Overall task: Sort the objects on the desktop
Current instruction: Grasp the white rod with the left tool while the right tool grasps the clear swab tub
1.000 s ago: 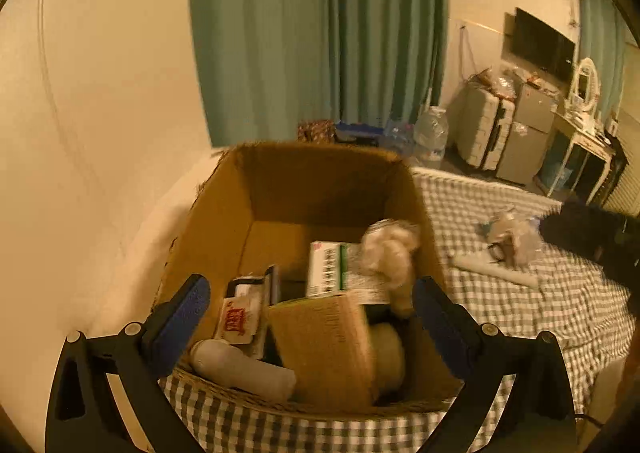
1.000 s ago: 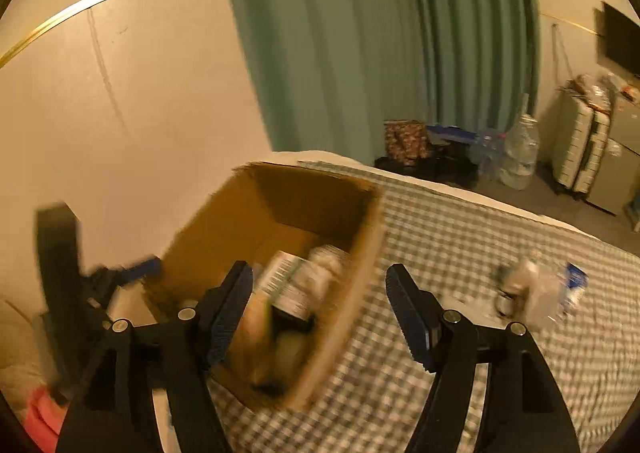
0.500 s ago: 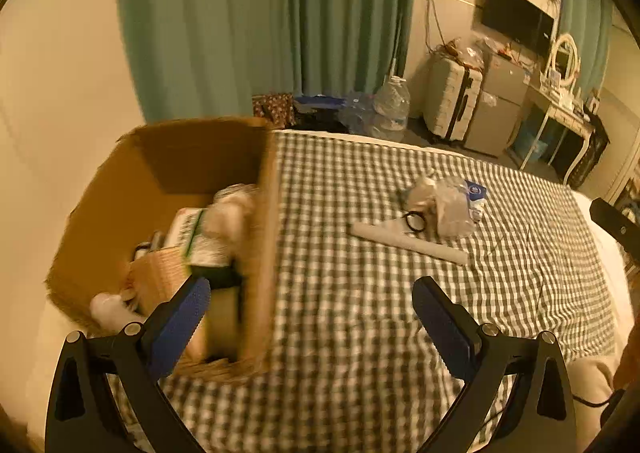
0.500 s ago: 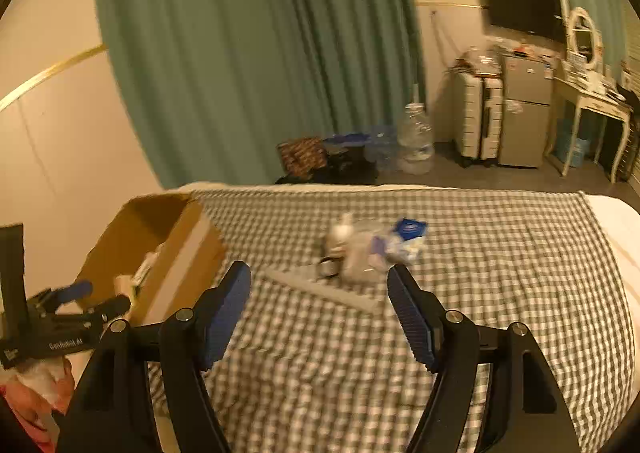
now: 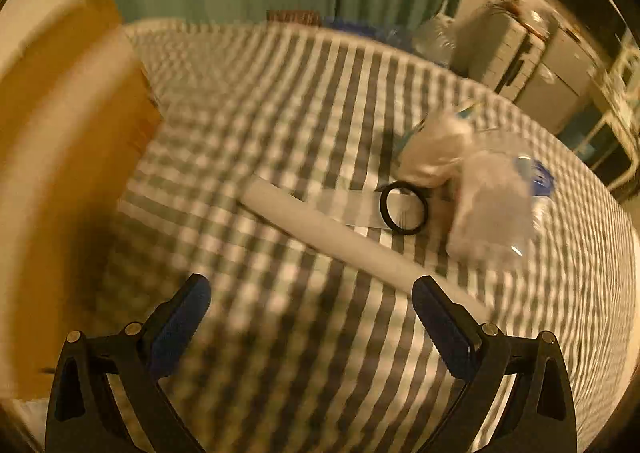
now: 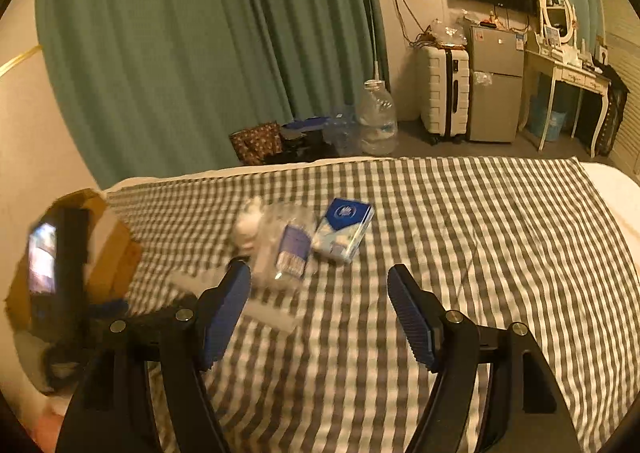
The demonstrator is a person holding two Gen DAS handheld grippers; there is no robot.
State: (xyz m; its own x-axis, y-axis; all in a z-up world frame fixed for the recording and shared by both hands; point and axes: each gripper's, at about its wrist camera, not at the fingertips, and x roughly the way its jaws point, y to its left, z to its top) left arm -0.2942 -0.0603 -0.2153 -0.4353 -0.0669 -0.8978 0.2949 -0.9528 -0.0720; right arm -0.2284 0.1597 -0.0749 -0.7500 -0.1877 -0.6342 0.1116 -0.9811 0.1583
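Observation:
On the checked cloth (image 5: 304,101) lie a white tube (image 5: 320,225), a black ring (image 5: 404,207), a white crumpled wad (image 5: 436,151) and a clear plastic bag (image 5: 494,205). My left gripper (image 5: 310,309) is open and empty, low over the cloth just short of the tube. The cardboard box (image 5: 60,157) is at its left. In the right wrist view my right gripper (image 6: 318,305) is open and empty, short of the clear bag (image 6: 286,249) and a blue tissue pack (image 6: 344,227). The left gripper's body (image 6: 60,285) shows at the left, by the box (image 6: 116,253).
The cloth ends at a white edge (image 6: 612,181) on the right. Beyond it on the floor stand a water jug (image 6: 376,117), a suitcase (image 6: 444,89), a small fridge (image 6: 496,81) and a dressing table (image 6: 568,69). A green curtain (image 6: 200,45) hangs behind.
Both grippers have swung right, away from the box. The left one has dropped close to the tube and ring; the right one has neared the bag and tissue pack. Both stay open.

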